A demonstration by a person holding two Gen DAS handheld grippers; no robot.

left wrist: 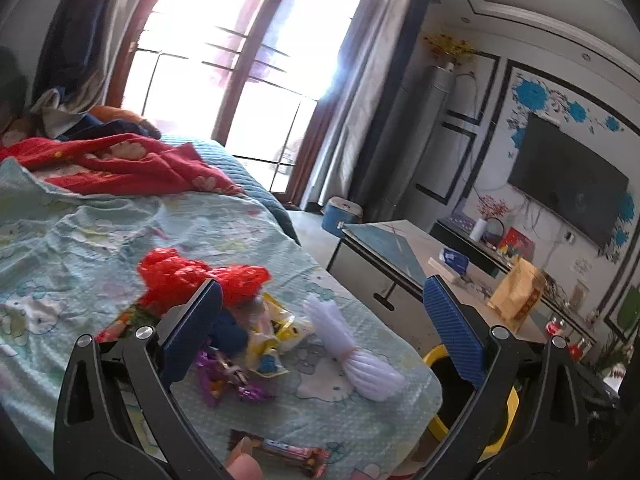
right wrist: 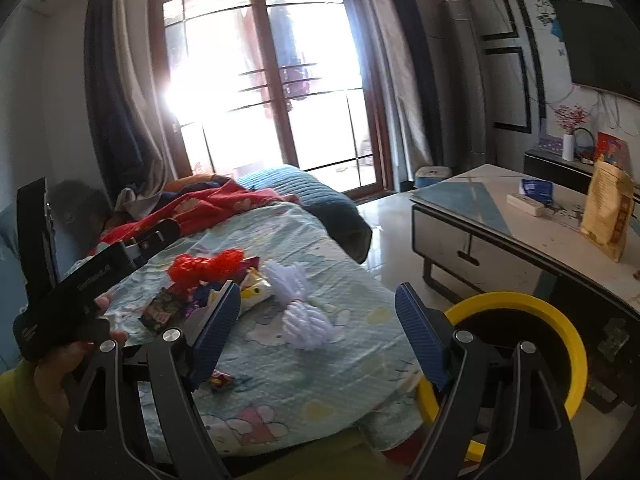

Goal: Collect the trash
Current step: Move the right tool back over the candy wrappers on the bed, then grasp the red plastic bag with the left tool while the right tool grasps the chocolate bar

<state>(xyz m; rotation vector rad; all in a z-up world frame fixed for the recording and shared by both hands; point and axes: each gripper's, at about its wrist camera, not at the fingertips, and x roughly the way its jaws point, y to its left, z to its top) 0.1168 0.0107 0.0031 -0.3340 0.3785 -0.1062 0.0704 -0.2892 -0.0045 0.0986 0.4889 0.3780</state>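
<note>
1. Far left, only the right wrist view shows the person's hand [right wrist: 80, 344] gripping the black body of the left gripper [left wrist: 320, 316]. White lettering runs along that body, too small to read.
2. The trash lies in a heap on the light green cartoon-cat bedsheet [left wrist: 80, 240]: a crumpled red plastic bag [left wrist: 192, 276], a yellow wrapper [left wrist: 276, 332] just beside it, purple candy wrappers [left wrist: 224, 376] and a white bundled bag [left wrist: 352, 348] to the right.
3. Only the left wrist view shows a brown and red snack bar wrapper [left wrist: 292, 456] near the bed's edge, with a fingertip [left wrist: 244, 468] in front of it; its print cannot be read.
4. The left gripper's blue pads stand spread wide, with nothing pinched.
5. The right gripper [right wrist: 316, 328] is also spread wide and empty, above the sheet.
6. Right of the bed sits a yellow-rimmed bin [right wrist: 560, 344]; the right wrist view shows more of its rim.
7. Farther right, the low table [right wrist: 520, 240] carries a tan paper bag [right wrist: 608, 216] with illegible print.
</note>
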